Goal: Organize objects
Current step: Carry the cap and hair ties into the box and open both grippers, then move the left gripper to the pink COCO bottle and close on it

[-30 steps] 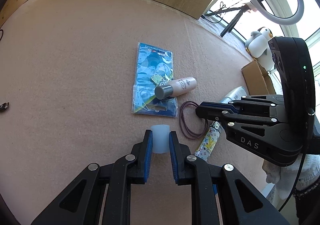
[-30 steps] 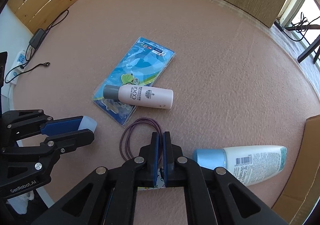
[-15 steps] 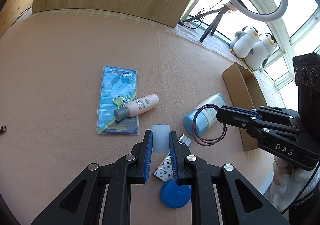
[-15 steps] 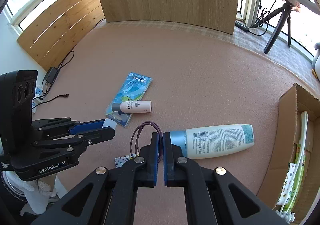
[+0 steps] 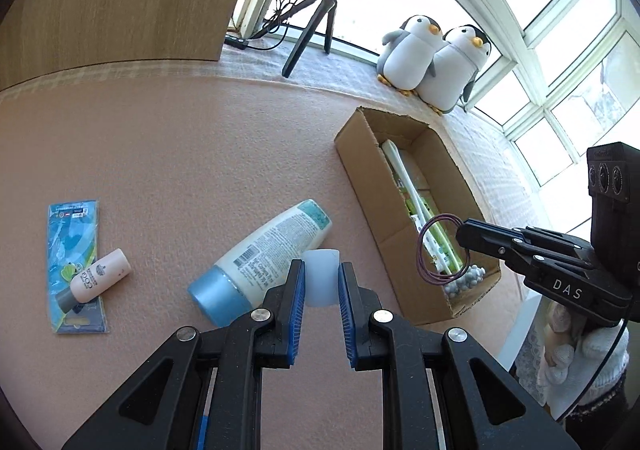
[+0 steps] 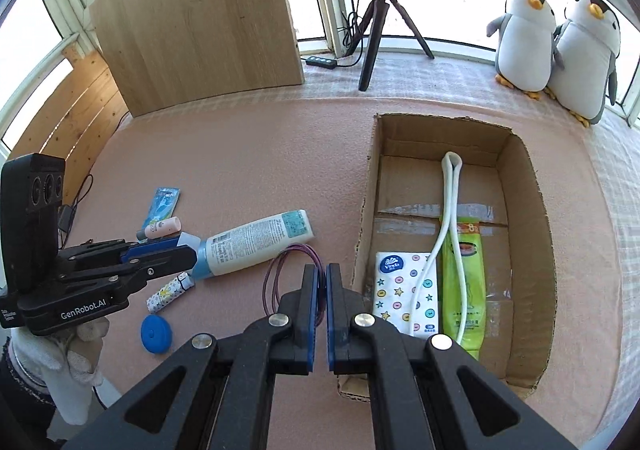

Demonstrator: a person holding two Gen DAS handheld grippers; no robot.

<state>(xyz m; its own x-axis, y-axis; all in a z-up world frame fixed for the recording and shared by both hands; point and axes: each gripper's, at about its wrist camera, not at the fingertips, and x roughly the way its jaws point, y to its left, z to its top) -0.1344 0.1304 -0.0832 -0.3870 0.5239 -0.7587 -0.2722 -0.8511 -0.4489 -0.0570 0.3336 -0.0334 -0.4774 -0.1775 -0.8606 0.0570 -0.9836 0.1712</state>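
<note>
left gripper [image 5: 322, 282]: mine, closed on a small translucent white cap [image 5: 321, 277], both blue pads touching its sides; held up off the pink surface [image 5: 200, 154], left of the cardboard box [image 5: 404, 222].
right gripper [image 6: 322, 292]: mine, pinched nearly flat on purple hair ties [image 6: 286, 274]; the loops hang out to the left of the pads. In the left wrist view the loops sit over the near end of the box; in the right wrist view they sit just left of its left wall. Can't tell exactly which.
cardboard box: open top, lying on the pink surface, used as landmark below.
box contents: white cord [image 6: 448, 234] looped lengthwise, green packet [image 6: 464, 282] under it, tissue pack [image 6: 404, 290] with stars and dots at the near left corner.
lotion bottle [image 6: 256, 242]: on its side just left of the box, blue cap end pointing away from it.
small pink bottle [image 5: 96, 280]: further left of the box, lying across the near end of a blue flat package [image 5: 72, 246].
patterned tube [image 6: 168, 292]: left of the box, nearer me than the lotion bottle.
blue round lid [image 6: 155, 334]: just beside that tube, nearer still.
behind the box: two plush penguins [image 6: 556, 50] on the sill, tripod [image 6: 380, 30] with ring light.
hands: white gloves on both, visible on each gripper's handle.
</note>
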